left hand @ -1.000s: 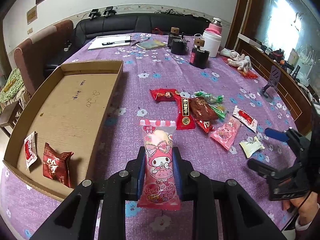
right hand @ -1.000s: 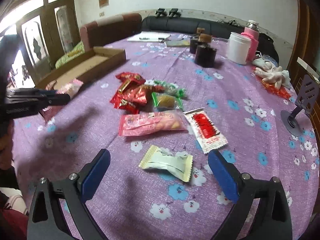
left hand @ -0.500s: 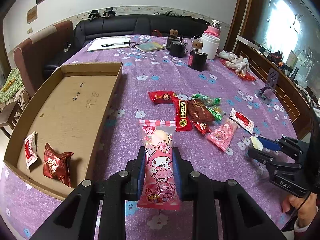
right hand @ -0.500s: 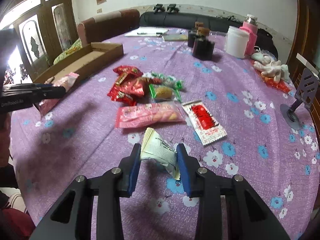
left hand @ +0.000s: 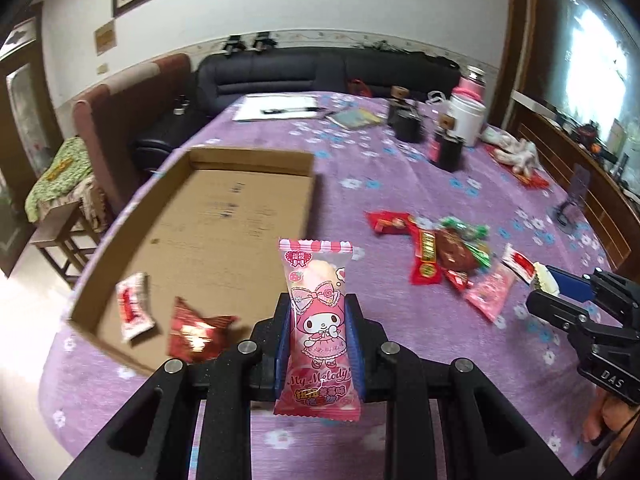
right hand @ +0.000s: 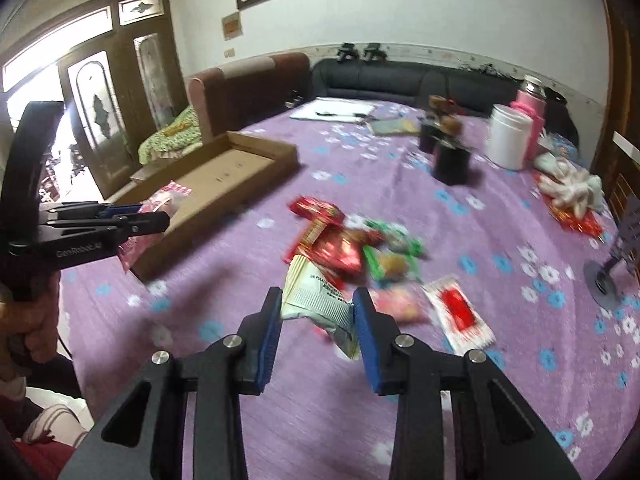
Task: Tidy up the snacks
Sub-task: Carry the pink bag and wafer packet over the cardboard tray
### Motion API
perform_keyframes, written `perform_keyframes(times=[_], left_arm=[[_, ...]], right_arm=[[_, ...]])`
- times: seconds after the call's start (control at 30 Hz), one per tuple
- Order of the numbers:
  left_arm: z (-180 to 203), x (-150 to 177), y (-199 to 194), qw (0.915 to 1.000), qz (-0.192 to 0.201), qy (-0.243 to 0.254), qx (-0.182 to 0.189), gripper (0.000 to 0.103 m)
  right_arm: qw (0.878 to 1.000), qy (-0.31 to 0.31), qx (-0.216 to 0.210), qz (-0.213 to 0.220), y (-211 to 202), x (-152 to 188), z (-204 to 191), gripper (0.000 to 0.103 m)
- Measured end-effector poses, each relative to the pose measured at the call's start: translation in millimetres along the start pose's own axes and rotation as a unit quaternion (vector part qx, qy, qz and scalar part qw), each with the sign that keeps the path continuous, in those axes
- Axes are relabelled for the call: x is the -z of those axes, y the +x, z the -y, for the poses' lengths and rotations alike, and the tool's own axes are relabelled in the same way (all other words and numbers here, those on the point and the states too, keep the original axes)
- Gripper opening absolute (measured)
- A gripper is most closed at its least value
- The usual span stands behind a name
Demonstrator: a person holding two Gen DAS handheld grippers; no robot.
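Both grippers have a snack right now. The left gripper (left hand: 319, 344) sits at the bottom centre of the left wrist view with its jaws pinching a pink snack packet (left hand: 318, 332), the one with a cartoon bunny girl on it. The packet stands upright between the blue pads and pokes up well above them. In the right wrist view the same gripper (right hand: 160, 216) shows at the left edge, held by a hand (right hand: 32, 320).

The right gripper (right hand: 316, 312) is at the bottom centre of its own view, jaws clamped on a cream wrapper (right hand: 316, 304) with small black print, tilted so one corner hangs low to the right. From the left camera it shows at the right edge (left hand: 546, 280) with a bit of that cream wrapper (left hand: 544, 278) peeking out.

The cardboard tray (left hand: 248, 156) is in the left half of the left view, sitting on the bench with its purple flowered cloth (left hand: 360, 168). Two snacks lie in its near end: a white and red sachet (left hand: 134, 312) and a dark red packet (left hand: 196, 332) just beside it.

The loose pile of snacks (right hand: 352, 248) is mid-frame in the right view: red wrappers, green ones, a blurry pink packet (right hand: 400, 304), plus a white sachet with a red label (right hand: 460, 312) off to its right. Everything's a bit motion-blurred.

At the far end of the bench are dark jars (right hand: 452, 156), a white canister (right hand: 508, 140) and a pink flask (right hand: 534, 120).
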State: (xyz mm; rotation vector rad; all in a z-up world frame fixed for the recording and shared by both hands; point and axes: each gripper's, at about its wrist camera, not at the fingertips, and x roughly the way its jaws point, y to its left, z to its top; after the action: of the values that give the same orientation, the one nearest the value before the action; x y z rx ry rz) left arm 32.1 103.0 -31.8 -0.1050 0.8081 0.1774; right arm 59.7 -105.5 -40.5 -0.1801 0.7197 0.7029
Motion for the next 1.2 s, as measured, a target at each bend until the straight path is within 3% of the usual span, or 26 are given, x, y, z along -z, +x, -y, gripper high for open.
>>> perform_keyframes(times=[0.67, 0.93, 1.2], left_arm=[[-105.3, -20.2, 2.7, 0.9933, 0.025, -0.056, -0.098, 0.026], [-139.3, -32.6, 26.0, 0.9907, 0.018, -0.074, -0.113, 0.026], [-143.6, -40.8, 52.7, 0.9899, 0.001, -0.073, -0.121, 0.026]], right_arm=[[0.989, -0.025, -0.143, 0.017, 81.5, -92.0, -112.5, 0.035], [0.988, -0.030, -0.152, -0.001, 127.2, -115.9, -136.7, 0.035], [0.989, -0.056, -0.134, -0.030, 159.3, -115.1, -156.6, 0.035]])
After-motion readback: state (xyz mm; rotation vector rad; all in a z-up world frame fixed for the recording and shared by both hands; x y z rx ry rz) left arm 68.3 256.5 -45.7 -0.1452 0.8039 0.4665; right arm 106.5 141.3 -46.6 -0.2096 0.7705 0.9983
